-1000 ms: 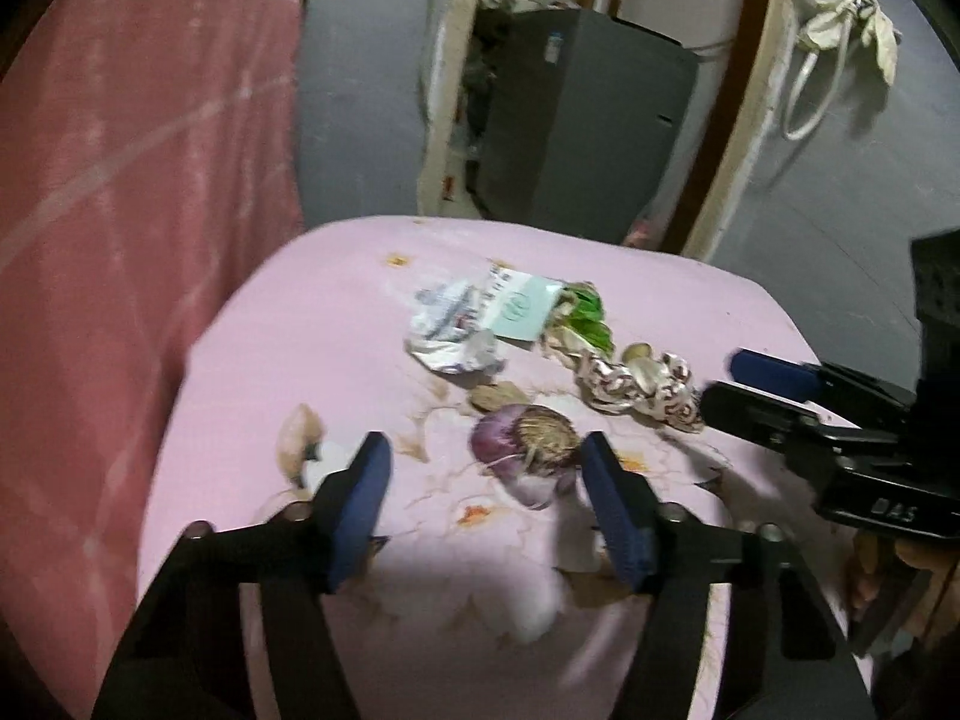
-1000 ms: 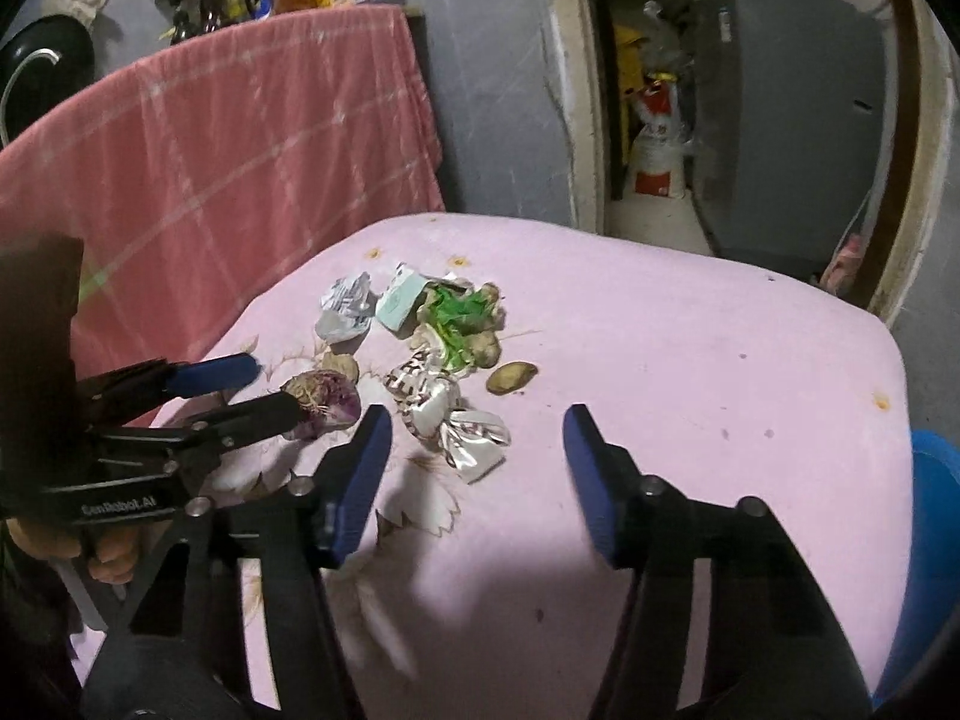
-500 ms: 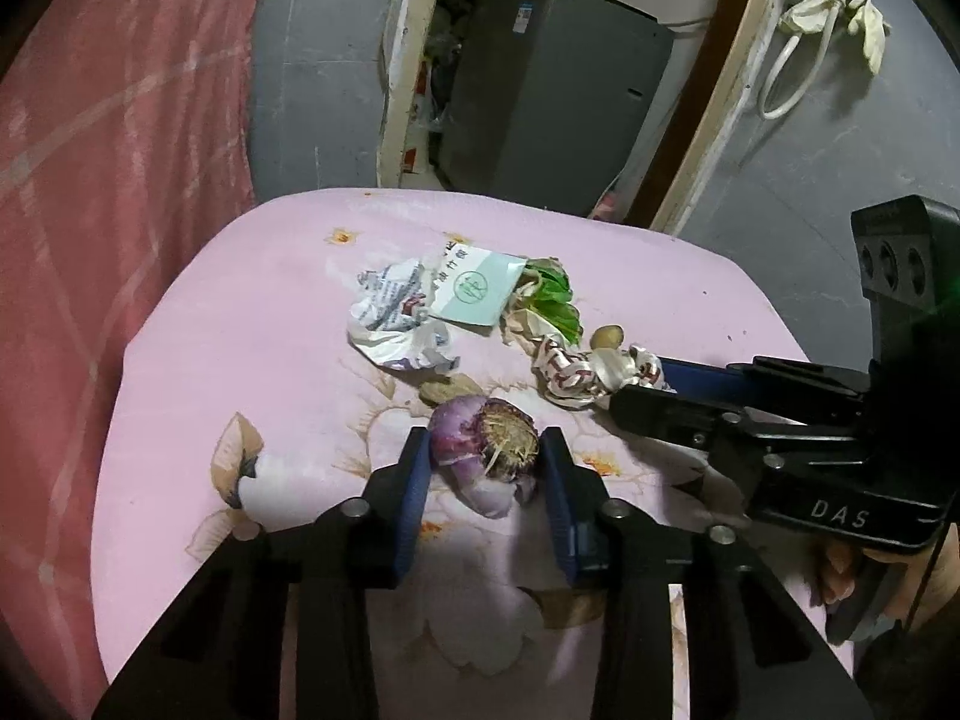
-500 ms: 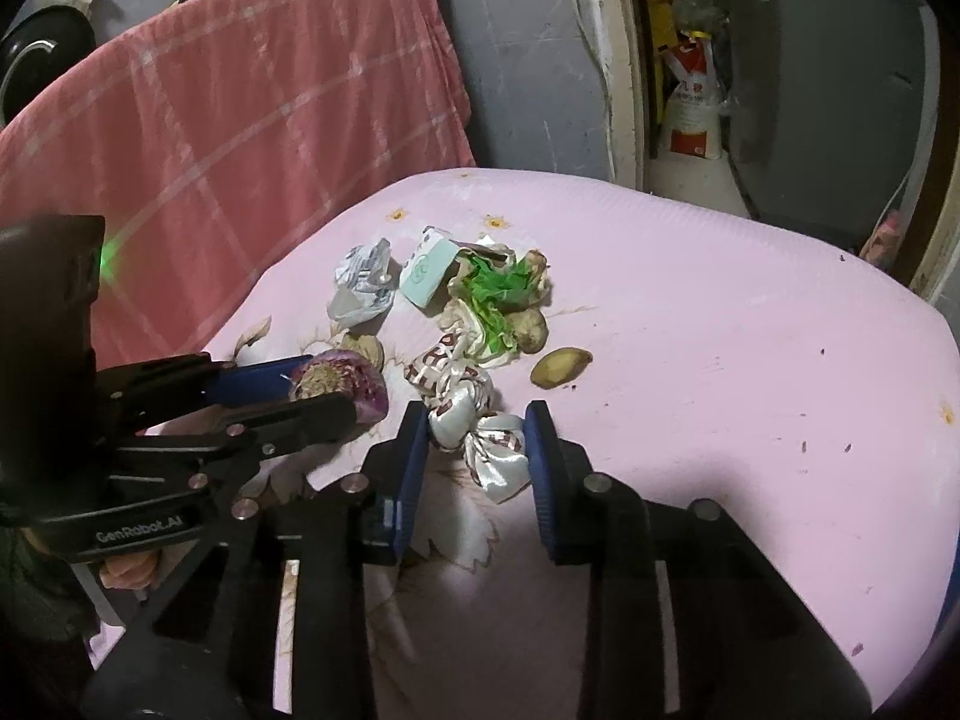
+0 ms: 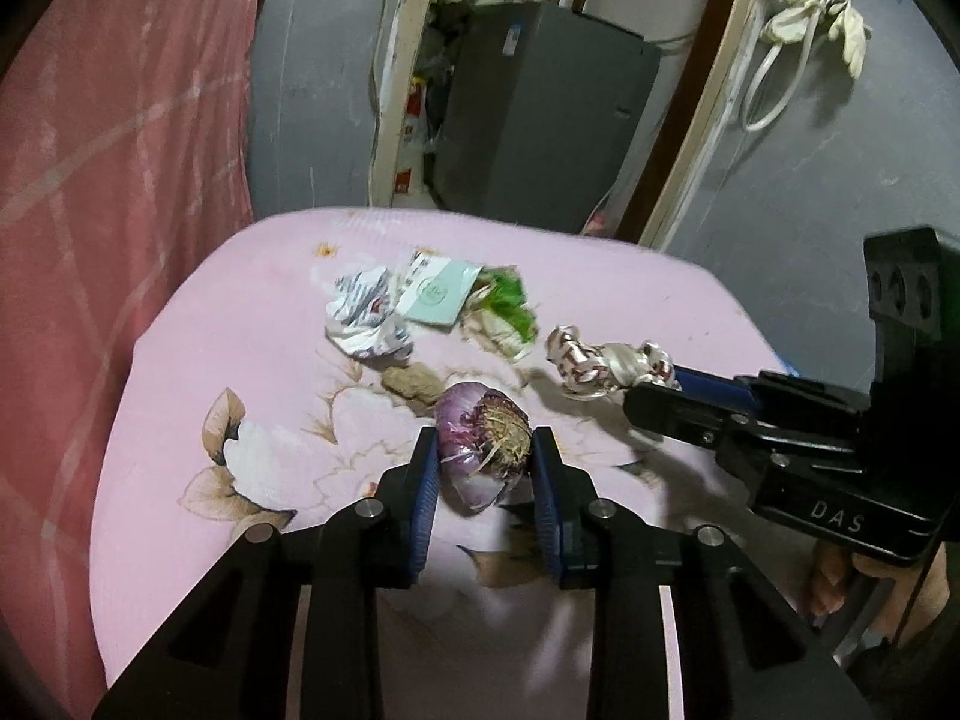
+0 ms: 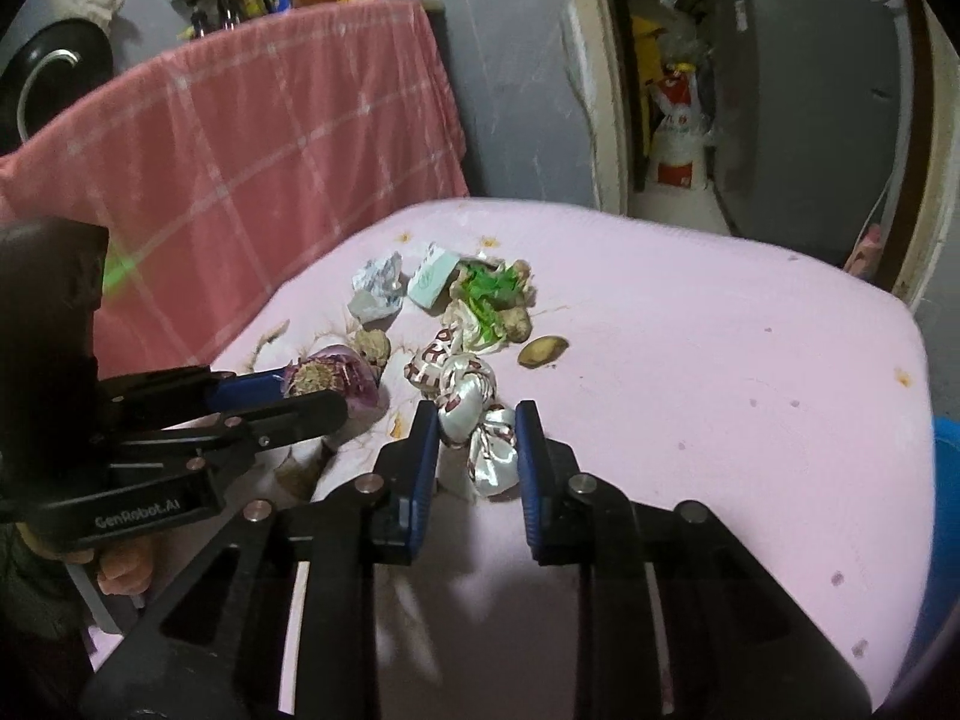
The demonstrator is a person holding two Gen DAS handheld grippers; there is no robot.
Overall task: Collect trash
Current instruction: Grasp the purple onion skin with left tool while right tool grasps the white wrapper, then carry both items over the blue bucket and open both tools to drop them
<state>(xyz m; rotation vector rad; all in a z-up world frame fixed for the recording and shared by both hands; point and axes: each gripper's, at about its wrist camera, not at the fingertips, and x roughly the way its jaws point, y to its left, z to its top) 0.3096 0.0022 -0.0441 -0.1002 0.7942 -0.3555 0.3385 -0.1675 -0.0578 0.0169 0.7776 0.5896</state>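
Centrally, low in each frame, the left gripper [image 5: 483, 462] clamps a purple onion [image 5: 480, 441] and the right gripper [image 6: 474, 447] pinches a crinkled wrapper [image 6: 465, 399] above the pink tablecloth [image 6: 690, 360]; the round onion may roll free, or the wrapper's loose tail may slip out.

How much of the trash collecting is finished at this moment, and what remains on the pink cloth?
Nothing looks binned yet. In hand: the left hand-held gripper is shut on the onion, and the right hand-held gripper is shut on the shiny wrapper. Left on the cloth: crumpled paper, a mint packet, green scraps and brown lumps.
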